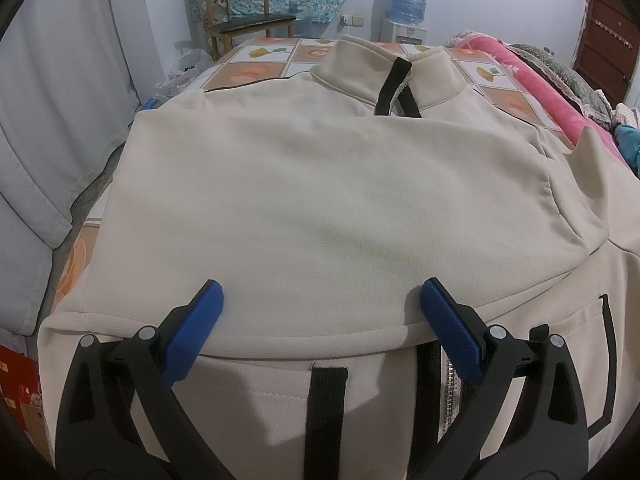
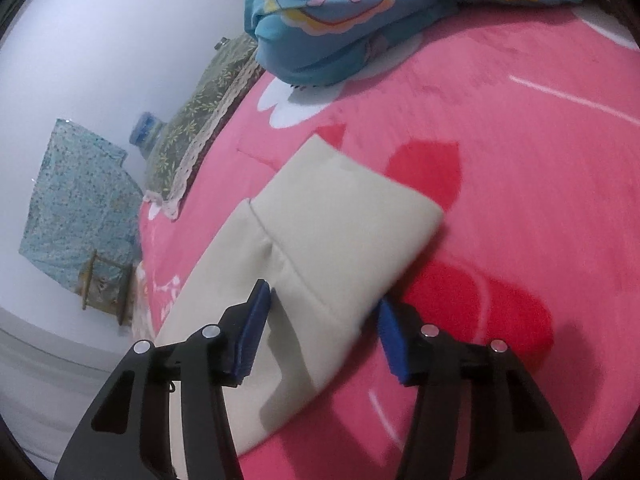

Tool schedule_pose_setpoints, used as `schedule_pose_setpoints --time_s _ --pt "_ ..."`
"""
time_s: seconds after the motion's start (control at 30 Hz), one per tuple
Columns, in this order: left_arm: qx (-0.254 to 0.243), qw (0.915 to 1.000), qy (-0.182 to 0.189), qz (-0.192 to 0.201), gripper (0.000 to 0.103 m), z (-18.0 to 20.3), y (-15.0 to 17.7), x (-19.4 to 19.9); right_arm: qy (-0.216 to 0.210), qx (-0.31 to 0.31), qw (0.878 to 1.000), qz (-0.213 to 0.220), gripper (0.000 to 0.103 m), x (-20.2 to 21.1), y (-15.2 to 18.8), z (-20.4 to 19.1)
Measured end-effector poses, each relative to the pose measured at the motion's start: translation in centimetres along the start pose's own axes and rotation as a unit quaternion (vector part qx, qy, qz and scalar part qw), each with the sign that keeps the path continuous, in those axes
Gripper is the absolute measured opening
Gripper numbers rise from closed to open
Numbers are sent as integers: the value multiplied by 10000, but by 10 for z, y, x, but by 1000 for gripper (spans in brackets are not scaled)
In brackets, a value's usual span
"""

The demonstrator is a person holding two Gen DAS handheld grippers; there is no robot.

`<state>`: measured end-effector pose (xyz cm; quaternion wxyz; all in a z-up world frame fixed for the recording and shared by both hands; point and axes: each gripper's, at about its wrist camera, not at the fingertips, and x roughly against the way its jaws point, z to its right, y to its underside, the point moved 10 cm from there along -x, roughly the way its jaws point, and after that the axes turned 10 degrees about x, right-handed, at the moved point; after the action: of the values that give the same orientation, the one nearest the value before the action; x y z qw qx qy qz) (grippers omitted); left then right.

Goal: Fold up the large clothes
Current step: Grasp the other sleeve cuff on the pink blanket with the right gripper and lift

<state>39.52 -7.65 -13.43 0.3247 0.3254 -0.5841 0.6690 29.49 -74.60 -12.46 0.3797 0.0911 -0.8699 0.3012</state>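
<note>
- Two views are given, one from each hand-held gripper, both above a bed.
- A cream jacket (image 1: 320, 208) is seen spread on the patterned bed cover (image 1: 272, 60), collar at the far end, with one sleeve folded across the chest.
- The left hand-held gripper (image 1: 320, 300) is held over the near edge of that folded sleeve; its blue pads (image 1: 192, 332) are spread wide apart, with nothing clamped between them.
- A zipper (image 1: 450, 392) and a black strip (image 1: 328, 400) are visible on the jacket front below the sleeve.
- The other sleeve's cuff (image 2: 344, 208) is seen lying on a pink blanket (image 2: 520, 200).
- The right hand-held gripper (image 2: 324, 312) is set with the sleeve (image 2: 280, 320) between its separated pads; whether the cloth is touched cannot be told.
- A blue printed bundle (image 2: 340, 20) lies beyond the cuff.
- A wooden chair (image 1: 248, 12) and a water dispenser (image 1: 406, 12) are seen by the far wall.
</note>
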Motion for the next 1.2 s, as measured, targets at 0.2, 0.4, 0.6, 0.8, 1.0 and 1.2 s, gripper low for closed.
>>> schedule_pose_setpoints --time_s 0.2,0.4,0.6,0.8,1.0,1.2 --pt "-2 10000 0 -3 96 0 0 0 204 -63 9997 79 45 -5 -11 2" --pt "-2 10000 1 -3 96 0 0 0 404 29 9991 138 29 -1 -13 3" --pt "0 10000 0 -2 96 0 0 0 396 241 9984 312 11 20 -18 -12" --pt "0 10000 0 -3 96 0 0 0 299 633 9961 534 10 44 -23 -42" --pt "1 10000 0 -2 96 0 1 0 -76 1072 9919 670 9 72 -19 -89" --pt "2 10000 1 -2 96 0 1 0 -520 1657 9820 742 9 95 -6 -151"
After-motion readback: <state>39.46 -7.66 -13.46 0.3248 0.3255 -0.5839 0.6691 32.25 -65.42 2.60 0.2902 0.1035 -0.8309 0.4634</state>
